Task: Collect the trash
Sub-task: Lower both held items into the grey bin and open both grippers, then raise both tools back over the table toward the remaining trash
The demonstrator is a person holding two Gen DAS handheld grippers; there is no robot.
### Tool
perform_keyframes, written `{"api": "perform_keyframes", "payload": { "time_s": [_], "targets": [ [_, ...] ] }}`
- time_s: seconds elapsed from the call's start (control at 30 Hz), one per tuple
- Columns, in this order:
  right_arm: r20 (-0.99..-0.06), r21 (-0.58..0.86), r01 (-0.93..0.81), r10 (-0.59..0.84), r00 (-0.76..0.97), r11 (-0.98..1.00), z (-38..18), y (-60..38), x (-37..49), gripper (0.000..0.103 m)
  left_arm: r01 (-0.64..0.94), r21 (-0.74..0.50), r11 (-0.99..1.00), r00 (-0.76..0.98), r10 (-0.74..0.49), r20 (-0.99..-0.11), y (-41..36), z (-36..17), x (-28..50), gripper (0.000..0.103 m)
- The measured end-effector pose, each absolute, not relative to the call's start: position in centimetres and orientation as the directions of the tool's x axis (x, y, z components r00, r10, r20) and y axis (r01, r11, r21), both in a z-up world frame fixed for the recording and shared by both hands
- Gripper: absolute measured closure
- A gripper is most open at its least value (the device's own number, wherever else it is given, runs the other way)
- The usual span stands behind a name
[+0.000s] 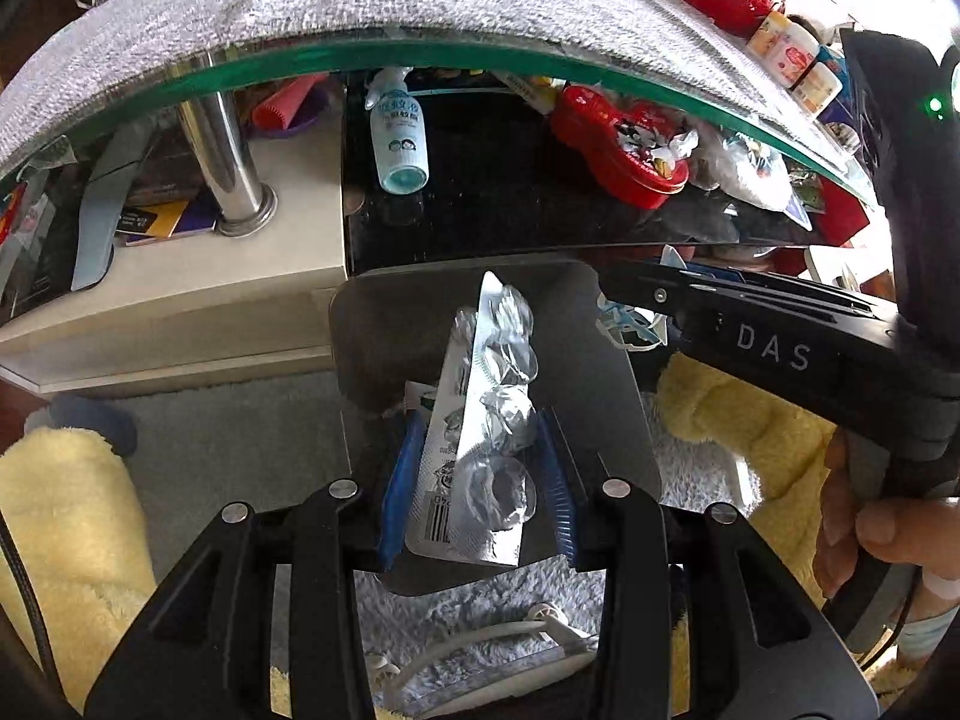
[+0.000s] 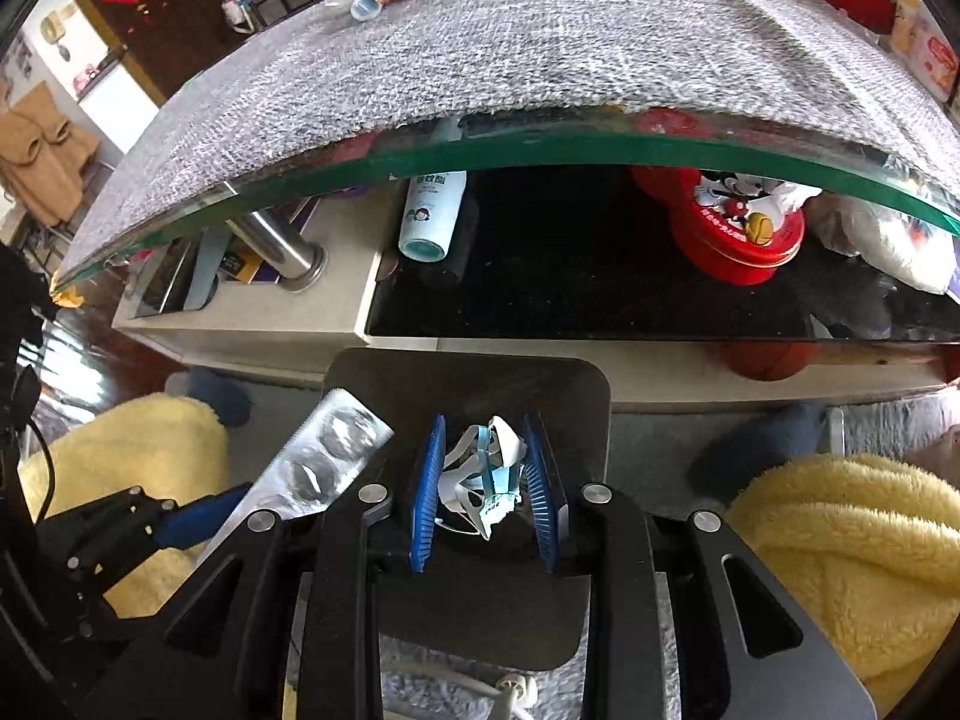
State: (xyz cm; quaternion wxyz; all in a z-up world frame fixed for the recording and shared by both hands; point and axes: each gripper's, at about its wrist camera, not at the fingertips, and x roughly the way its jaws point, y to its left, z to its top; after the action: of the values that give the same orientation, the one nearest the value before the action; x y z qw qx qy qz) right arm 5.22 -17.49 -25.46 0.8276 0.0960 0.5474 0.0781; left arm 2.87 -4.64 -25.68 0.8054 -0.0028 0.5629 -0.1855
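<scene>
A silver blister pack (image 1: 480,438) stands upright between the blue pads of my left gripper (image 1: 480,420), which is shut on it. Below it lies the dark grey bin (image 1: 372,348). In the right wrist view my right gripper (image 2: 483,438) hangs over the same bin (image 2: 540,384). A crumpled white and blue face mask (image 2: 486,474) sits loosely between its blue pads, which stand apart. The blister pack (image 2: 336,444) also shows at lower left there. The mask (image 1: 630,324) peeks out beside the black right gripper body in the left wrist view.
A glass table with a grey cloth (image 2: 540,48) arches over the bin. Its lower shelf holds a white bottle (image 2: 432,216) and a red tin (image 2: 738,234). Yellow fleece (image 2: 840,558) flanks the bin. A white cable (image 1: 480,642) lies on the grey rug. A hand (image 1: 870,528) grips the right tool.
</scene>
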Motion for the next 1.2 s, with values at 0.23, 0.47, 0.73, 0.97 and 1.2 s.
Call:
{"api": "perform_keyframes", "payload": {
  "time_s": [0.23,0.47,0.73,0.97,1.2],
  "targets": [
    [-0.885,0.247,-0.006,0.228,0.407,0.969,-25.0,-18.1,5.8,0.035,0.281,-0.190,0.941,0.311,-0.277,-0.909,-4.0,-25.6,3.4,0.053],
    [-0.879,0.232,0.034,0.195,0.435,0.972,-23.1,-19.8,5.9,0.012,0.270,-0.147,0.952,0.377,-0.245,-0.893,-2.8,-23.2,3.7,0.023],
    [-0.859,0.244,0.035,0.199,0.472,0.969,-19.8,-21.5,5.6,0.004,0.266,-0.136,0.954,0.443,-0.247,-0.862,-2.3,-19.8,4.2,0.011],
    [-0.819,0.236,0.033,0.181,0.544,0.971,-16.1,-22.5,6.8,0.004,0.270,-0.131,0.954,0.492,-0.253,-0.833,-1.8,-17.1,5.1,0.008],
    [-0.788,0.194,0.031,0.137,0.600,0.980,-13.4,-23.4,10.8,0.004,0.254,-0.109,0.961,0.530,-0.233,-0.815,-1.2,-15.3,7.9,0.008]
  ]
}}
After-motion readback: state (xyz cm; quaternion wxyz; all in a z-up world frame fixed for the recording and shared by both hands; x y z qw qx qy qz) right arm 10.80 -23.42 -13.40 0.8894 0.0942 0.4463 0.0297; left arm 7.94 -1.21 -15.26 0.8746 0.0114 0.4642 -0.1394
